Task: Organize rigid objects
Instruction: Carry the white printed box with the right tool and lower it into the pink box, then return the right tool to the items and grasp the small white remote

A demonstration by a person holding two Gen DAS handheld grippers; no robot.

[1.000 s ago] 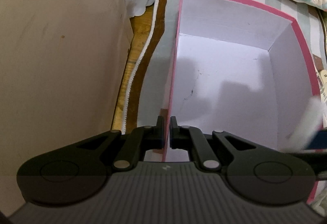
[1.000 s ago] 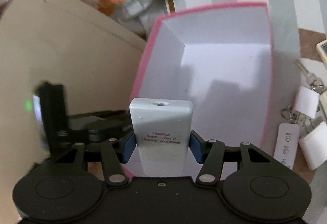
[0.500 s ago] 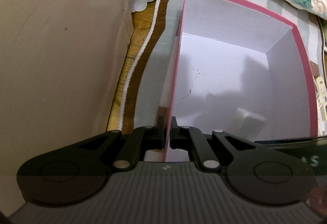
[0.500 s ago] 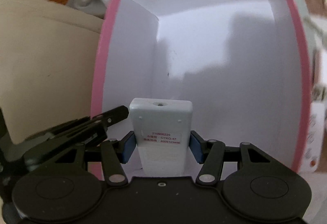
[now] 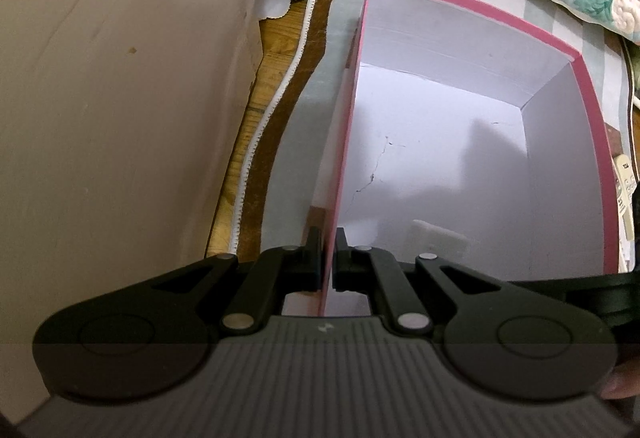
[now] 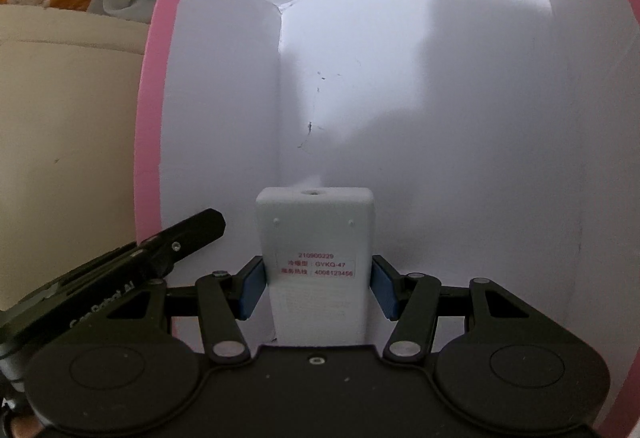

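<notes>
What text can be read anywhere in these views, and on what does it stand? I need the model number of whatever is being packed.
"210900229": top line of the red-printed sticker on the white plastic remote control held in the right claw.
"GYKQ-47": second line, after Chinese characters too blurred to read.
"4008123456": third line, likewise after unreadable characters.
White lettering on the black left claw body: partly hidden, unreadable.
Print on the cream remote outside the pink-rimmed white cardboard box: too small.

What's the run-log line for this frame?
left tool: shut on pink box wall | right tool: shut on white remote, inside box | release: not yet
</notes>
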